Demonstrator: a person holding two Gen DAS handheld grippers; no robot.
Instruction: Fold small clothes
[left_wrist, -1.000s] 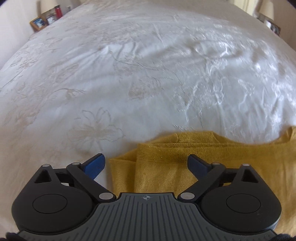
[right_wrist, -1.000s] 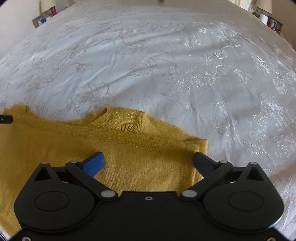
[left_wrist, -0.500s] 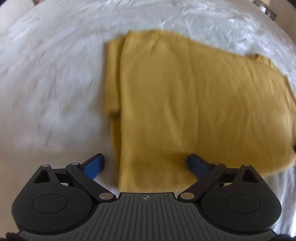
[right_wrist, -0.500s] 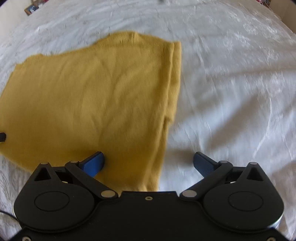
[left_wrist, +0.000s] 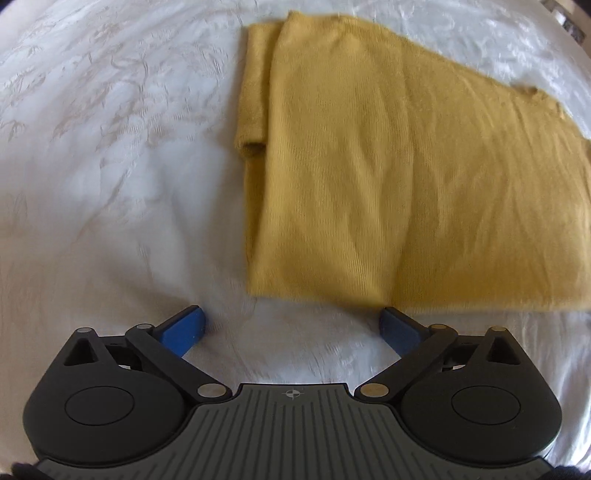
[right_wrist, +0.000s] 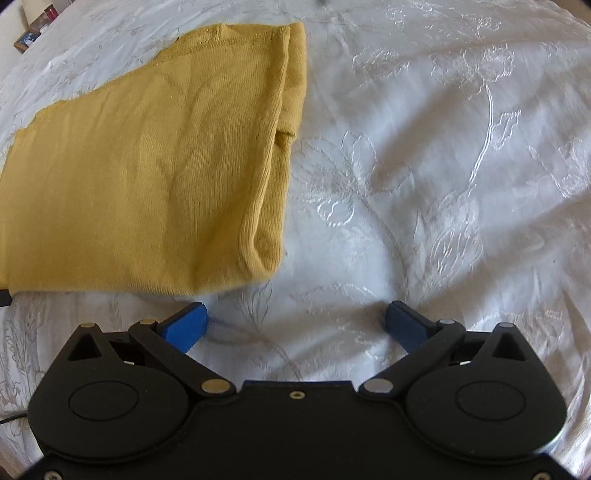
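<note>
Two grippers are pointing steeply down at the bed, each with two blue fingers. The left gripper (left_wrist: 291, 326) is holding its fingers (left_wrist: 183, 328) spread wide, with only white bedspread (left_wrist: 110, 184) showing between them. The right gripper (right_wrist: 297, 323) is likewise keeping its fingers (right_wrist: 186, 325) wide apart, and nothing but bedspread is lying in that gap either.

One garment is lying on the bed: a mustard-yellow knitted top (left_wrist: 388, 166), folded flat, with both sides turned in so that a narrow strip of sleeve is showing along each long edge. In the left wrist view its near hem is sitting just ahead of the fingertips, slightly blurred, and the right-hand finger is pointing close to that hem, though I cannot tell whether it is touching. The cloth is stretching up and to the right of the frame.

In the right wrist view the same top (right_wrist: 147, 166) is lying ahead and to the left, its near right corner close above the left-hand finger. The right-hand finger is standing well apart from it, over bare bedspread (right_wrist: 443, 184).

One small picture frame (right_wrist: 27, 38) is showing at the far upper left corner, beyond the bed.
</note>
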